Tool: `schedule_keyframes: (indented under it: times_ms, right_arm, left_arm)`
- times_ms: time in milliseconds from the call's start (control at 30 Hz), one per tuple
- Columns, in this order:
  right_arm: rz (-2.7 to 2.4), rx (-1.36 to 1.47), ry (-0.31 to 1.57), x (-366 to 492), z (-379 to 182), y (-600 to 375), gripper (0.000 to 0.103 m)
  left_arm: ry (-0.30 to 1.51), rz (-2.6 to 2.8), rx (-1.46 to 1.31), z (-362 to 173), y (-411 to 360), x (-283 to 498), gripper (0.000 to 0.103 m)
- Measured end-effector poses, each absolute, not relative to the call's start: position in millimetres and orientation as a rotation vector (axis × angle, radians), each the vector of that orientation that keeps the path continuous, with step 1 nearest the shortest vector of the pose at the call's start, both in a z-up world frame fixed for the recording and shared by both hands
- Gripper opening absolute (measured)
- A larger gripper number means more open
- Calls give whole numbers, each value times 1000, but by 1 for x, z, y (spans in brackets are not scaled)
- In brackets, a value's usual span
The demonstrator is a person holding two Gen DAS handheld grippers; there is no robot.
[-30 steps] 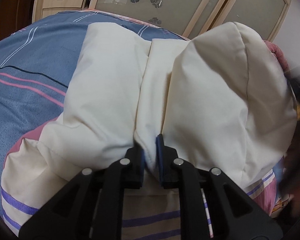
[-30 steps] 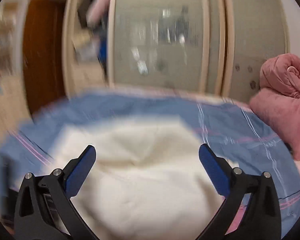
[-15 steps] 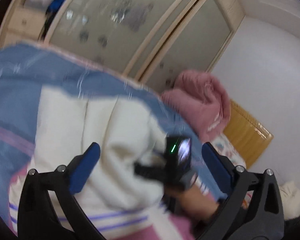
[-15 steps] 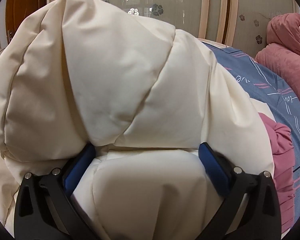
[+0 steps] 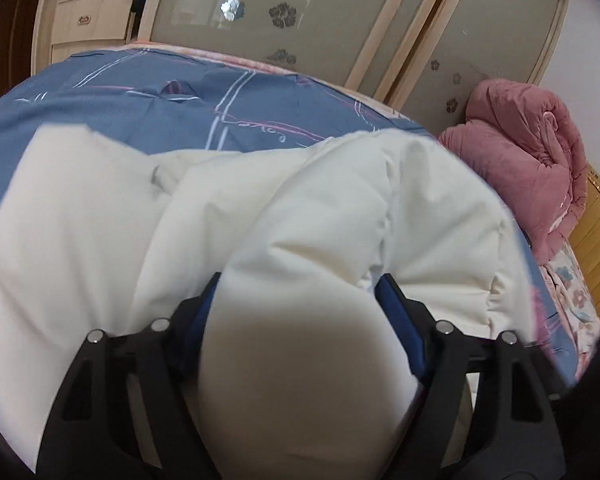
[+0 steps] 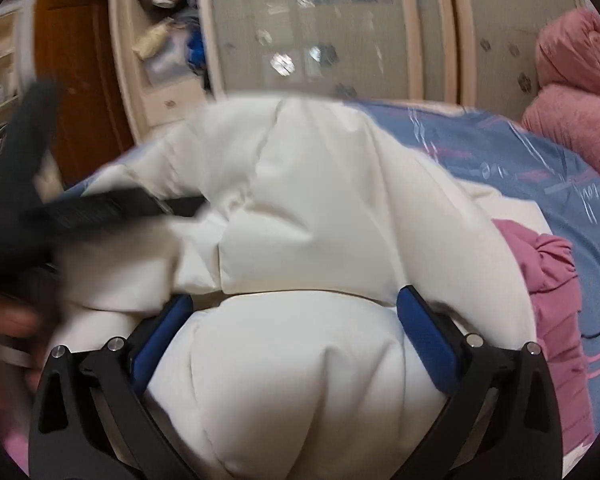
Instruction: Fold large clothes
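A puffy cream down jacket (image 5: 260,216) lies bunched on the blue bed cover (image 5: 172,92). My left gripper (image 5: 300,300) has its jaws wide apart with a thick roll of the jacket bulging between the blue pads. My right gripper (image 6: 292,308) is likewise open around a fat fold of the same jacket (image 6: 308,208). In the right wrist view the left gripper's black body (image 6: 40,208) shows blurred at the left, against the jacket. Whether either gripper squeezes the padding is unclear.
A rolled pink quilt (image 5: 528,156) lies at the bed's right end, also in the right wrist view (image 6: 572,100). A pink garment (image 6: 548,268) lies beside the jacket. Sliding wardrobe doors (image 5: 300,12) and a drawer unit (image 5: 84,28) stand behind the bed.
My left gripper let go of the thin jacket edge, opened wide, swung away and came back around a thick roll. My right gripper stays open around the jacket, which has sunk lower.
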State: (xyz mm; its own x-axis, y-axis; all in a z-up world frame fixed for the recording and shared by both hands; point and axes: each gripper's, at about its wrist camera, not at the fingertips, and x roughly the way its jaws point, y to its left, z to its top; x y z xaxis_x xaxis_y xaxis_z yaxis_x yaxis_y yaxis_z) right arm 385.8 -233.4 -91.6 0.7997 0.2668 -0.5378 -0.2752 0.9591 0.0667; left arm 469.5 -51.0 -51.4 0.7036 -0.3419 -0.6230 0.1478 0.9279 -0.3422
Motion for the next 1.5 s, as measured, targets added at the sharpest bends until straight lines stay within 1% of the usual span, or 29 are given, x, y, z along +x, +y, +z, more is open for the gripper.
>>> schedule_keyframes:
  times_ms: [67, 133, 233, 300, 333, 400, 433, 500, 533, 667, 867, 1000, 1067, 1167, 1200, 1267, 1300, 1367, 1400, 1433, 1500]
  right_arm:
    - [269, -26, 539, 376, -86, -233, 102]
    - [218, 52, 520, 370, -73, -248, 102]
    - [123, 205, 440, 364, -36, -269, 102]
    - [82, 207, 424, 377, -11, -269, 102]
    - [70, 177, 444, 388, -8, -267, 102]
    - [46, 122, 484, 408, -12, -259, 102]
    - [14, 87, 528, 423, -25, -258, 102]
    - [-18, 36, 630, 444, -67, -261, 102]
    - [-37, 34, 641, 444, -91, -266, 102]
    - [-72, -6, 648, 448, -95, -259, 102]
    - [-66, 9, 660, 452, -100, -264, 102]
    - [-46, 43, 625, 449, -100, -271, 102]
    - [-18, 86, 586, 442, -97, -277, 102]
    - [47, 202, 469, 422, -88, -296, 102]
    - [44, 244, 415, 411, -85, -304, 102]
    - [45, 298, 364, 400, -81, -312, 102]
    - [47, 333, 340, 391, -80, -318, 102]
    - [24, 387, 325, 379, -78, -327, 102]
    - [30, 443, 318, 367, -78, -336, 102]
    - [39, 489, 319, 357, -80, -343, 102]
    - [99, 601, 349, 331, -88, -362, 102]
  left_arm:
    - [717, -208, -140, -53, -69, 466, 78]
    - [699, -161, -44, -54, -83, 464, 78]
    - [702, -132, 10, -57, -91, 469, 78]
    - [704, -129, 19, -56, -92, 472, 78]
    - [703, -130, 17, -56, -91, 469, 78]
    - [702, -134, 10, -55, -90, 467, 78]
    - [703, -136, 7, -56, -89, 466, 78]
    - [701, -144, -5, -59, -88, 463, 78]
    - [690, -156, -21, -58, -86, 461, 78]
    - [696, -155, -17, -61, -87, 461, 78]
    - [696, -151, -10, -62, -88, 461, 78]
    - [672, -161, -23, -60, -85, 457, 77]
    - [608, -210, -105, -55, -72, 447, 77]
    - [505, -299, -287, -48, -41, 427, 77]
    - [477, -318, -328, -46, -35, 420, 77]
    - [460, -315, -351, -43, -32, 401, 77]
    - [445, -320, -334, -40, -34, 389, 79]
    - [387, -288, -299, -33, -33, 365, 87]
    - [332, -216, -290, -26, -27, 343, 96]
    - [314, -187, -295, -22, -21, 329, 101]
    - [345, -179, -296, -19, -8, 300, 101]
